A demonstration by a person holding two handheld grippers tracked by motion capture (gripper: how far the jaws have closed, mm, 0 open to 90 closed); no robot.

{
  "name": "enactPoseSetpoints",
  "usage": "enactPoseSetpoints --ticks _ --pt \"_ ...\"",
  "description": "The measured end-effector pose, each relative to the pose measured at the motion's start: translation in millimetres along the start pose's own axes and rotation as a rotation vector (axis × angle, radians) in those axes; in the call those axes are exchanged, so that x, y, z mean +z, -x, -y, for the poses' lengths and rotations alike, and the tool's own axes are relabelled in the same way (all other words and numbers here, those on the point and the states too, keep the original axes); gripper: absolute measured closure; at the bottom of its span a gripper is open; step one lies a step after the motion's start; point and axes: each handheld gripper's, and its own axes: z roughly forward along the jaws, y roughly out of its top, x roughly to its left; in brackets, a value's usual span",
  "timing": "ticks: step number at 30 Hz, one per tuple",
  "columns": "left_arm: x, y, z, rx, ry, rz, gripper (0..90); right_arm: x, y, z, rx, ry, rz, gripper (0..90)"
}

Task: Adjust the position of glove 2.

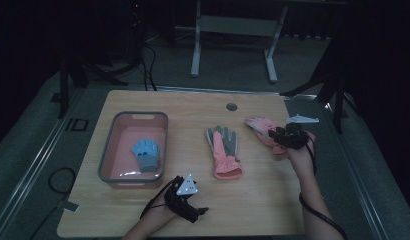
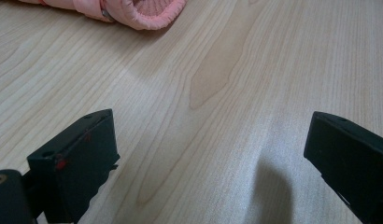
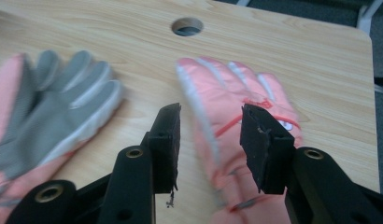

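A pink glove lies back-up near the table's right edge. My right gripper hovers just over its wrist end, and in the right gripper view the jaws of the gripper stand apart with the glove below them, not pinched. A second pink glove with a grey palm lies mid-table, left of the first. My left gripper rests near the front edge, open over bare wood, with that glove's cuff ahead of it. A blue glove lies inside a pink basin.
The basin with its grey rim stands at the table's left. A round cable hole sits near the far edge, also seen as the hole beyond the gloves. Cables trail from both hands. A white table frame stands on the floor beyond.
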Motion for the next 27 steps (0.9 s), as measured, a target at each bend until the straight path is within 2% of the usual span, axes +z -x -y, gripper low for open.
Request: enactPoseSetpoints --ticks 4,7,8,9,11,13,15,16,17,18,20,23,27 --pt "-0.6 0.6 0.2 0.001 0.001 0.001 3.0 17.1 14.2 1.0 -0.001 -0.038 0.006 55.8" --pt "-0.6 0.6 0.4 0.002 0.001 -0.001 3.0 25.5 21.8 1.2 -0.008 -0.065 0.029 55.9" --pt "-0.4 0.7 0.4 0.003 -0.001 -0.001 2.9 35.3 29.6 3.1 -0.003 -0.115 0.014 55.6" --pt "-0.1 0.7 0.5 0.002 -0.003 -0.001 3.0 39.6 31.4 4.6 -0.016 -0.137 0.018 54.6" --pt "0.2 0.6 0.4 0.003 -0.004 0.001 3.0 45.8 33.4 7.9 -0.007 -0.149 -0.010 55.9" --pt "0.2 0.4 0.4 0.002 -0.007 -0.002 3.0 50.1 31.6 10.7 -0.028 -0.167 -0.010 57.6" --pt "-0.3 0.3 0.6 0.002 -0.003 -0.009 3.0 51.4 31.8 12.5 -0.024 -0.165 -0.015 61.0" --pt "-0.4 0.4 0.6 0.003 -0.002 -0.009 3.0 51.6 32.5 13.6 -0.019 -0.160 -0.019 66.2" --pt "-0.4 0.7 0.7 0.004 -0.002 -0.008 3.0 51.3 32.7 14.6 -0.010 -0.159 -0.015 75.0" --pt "-0.4 0.7 0.7 0.004 -0.002 -0.008 3.0 51.3 32.7 14.6 -0.010 -0.159 -0.015 75.0" --pt "-0.1 1.3 0.6 0.009 -0.004 -0.008 3.0 49.2 30.6 16.3 0.020 -0.148 0.013 84.5" --pt "-0.1 0.6 0.5 0.006 -0.001 -0.006 3.0 45.4 25.8 16.9 0.059 -0.127 0.040 87.6" --pt "-0.2 0.6 0.6 0.006 -0.001 -0.007 3.0 31.6 13.5 12.6 0.121 -0.122 0.107 89.1"
